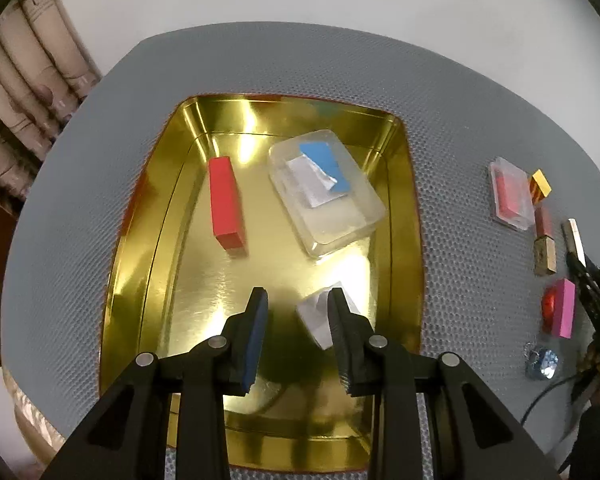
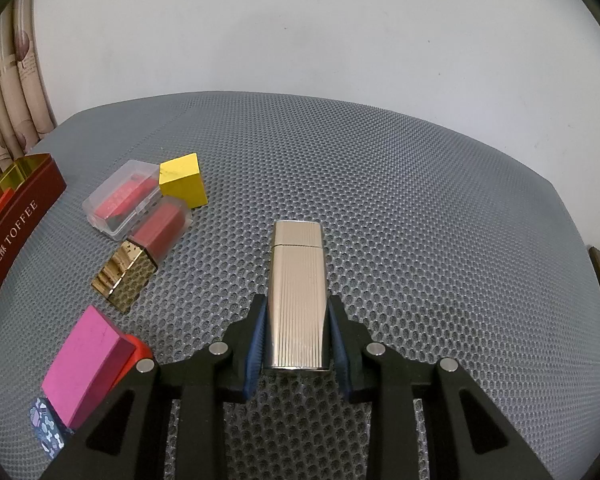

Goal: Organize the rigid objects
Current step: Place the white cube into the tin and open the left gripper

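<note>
A gold tin tray lies on the grey mesh mat. In it are a red block, a clear plastic box with blue and white paper, and a small white piece. My left gripper is open above the tray, its right finger beside the white piece. My right gripper is shut on a ribbed silver lighter, which also shows in the left wrist view.
Left of the lighter lie a yellow block, a clear case with red inside, a red and gold case, a pink block and a patterned piece. The tin's dark red side reads TOFFEE. Curtains hang far left.
</note>
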